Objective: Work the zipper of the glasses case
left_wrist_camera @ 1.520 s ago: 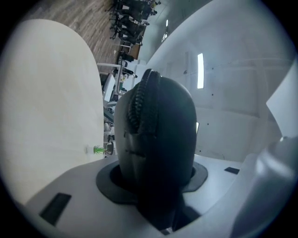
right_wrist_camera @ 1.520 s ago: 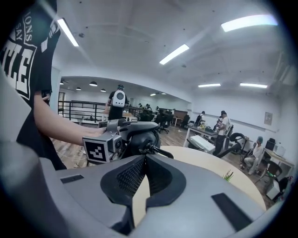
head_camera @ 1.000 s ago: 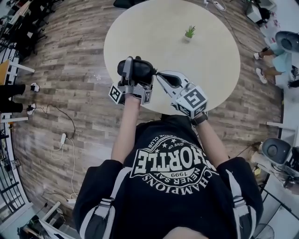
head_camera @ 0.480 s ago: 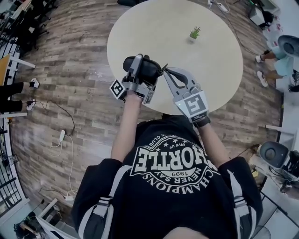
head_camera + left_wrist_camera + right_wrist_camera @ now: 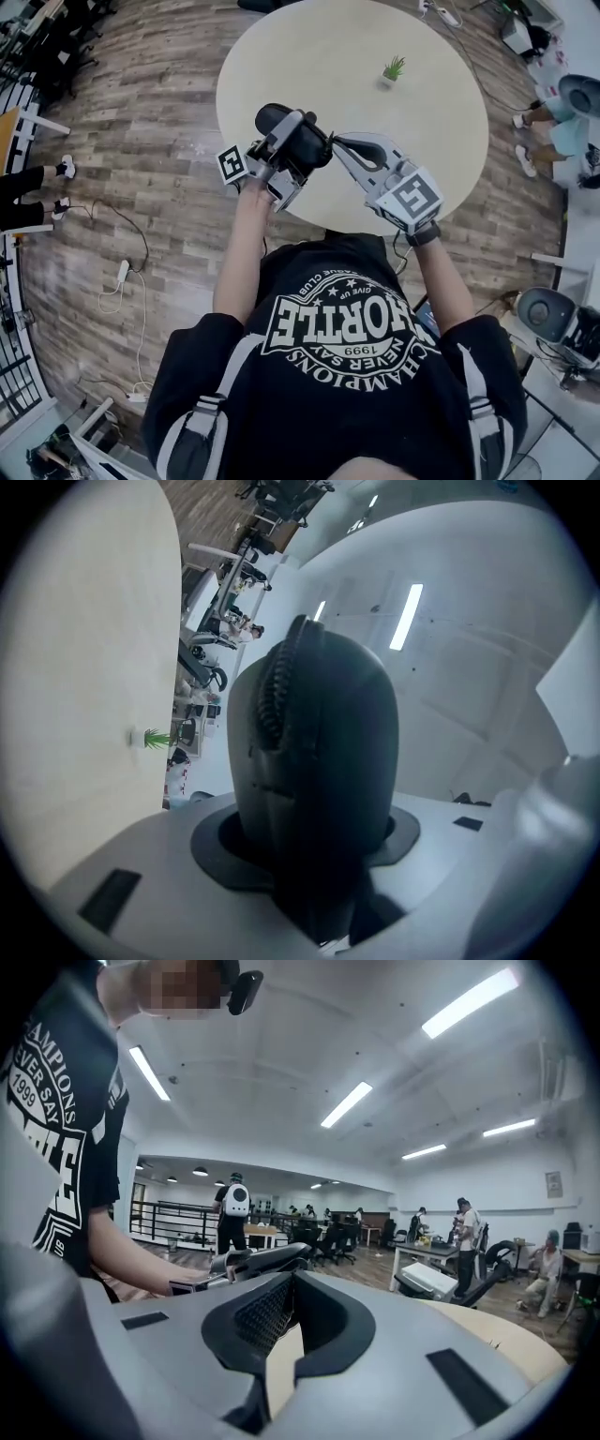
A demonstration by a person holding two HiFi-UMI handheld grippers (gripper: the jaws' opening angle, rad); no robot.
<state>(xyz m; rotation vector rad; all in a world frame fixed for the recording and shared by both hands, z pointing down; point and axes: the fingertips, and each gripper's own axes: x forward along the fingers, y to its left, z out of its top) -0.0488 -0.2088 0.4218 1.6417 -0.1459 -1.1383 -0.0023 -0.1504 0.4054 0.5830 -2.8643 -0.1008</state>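
Tilted upward w/ its load since the earlier frame, L gripper is clamping the dark glasses case above the near edge of the round table, visible zipper stretch closed, contents unseen, while R gripper, jaws together, is meeting the case's end.

The left gripper has tipped the glasses case upward, the right gripper rising alongside.

Glasses case up over the table's near-left part, right gripper over its near edge, plant on its far side.
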